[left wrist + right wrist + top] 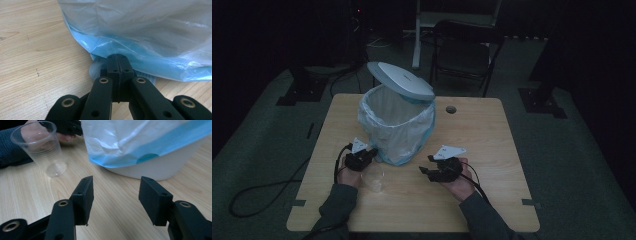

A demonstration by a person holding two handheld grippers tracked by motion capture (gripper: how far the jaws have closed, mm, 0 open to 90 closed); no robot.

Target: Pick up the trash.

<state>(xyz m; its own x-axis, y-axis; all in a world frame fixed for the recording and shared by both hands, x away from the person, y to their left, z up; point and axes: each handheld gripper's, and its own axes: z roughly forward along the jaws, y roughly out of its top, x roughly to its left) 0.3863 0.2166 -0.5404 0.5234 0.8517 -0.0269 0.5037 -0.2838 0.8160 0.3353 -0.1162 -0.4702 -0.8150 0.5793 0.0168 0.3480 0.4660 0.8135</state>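
Crinkled plastic bin liner (pixel 140 30), clear ribbed cup (pixel 40 147)

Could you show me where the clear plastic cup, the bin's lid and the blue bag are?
Clear plastic cup (pixel 41 147), right gripper view: on its see-through side wall.
Bin's lid (pixel 401 80), high view: on the grey top of the tipped-up lid.
Blue bag (pixel 140 56), left gripper view: on the blue fold along the bin's foot.

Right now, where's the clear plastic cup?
The clear plastic cup stands upright on the table in the high view, between the two hands, just in front of the lined trash bin.
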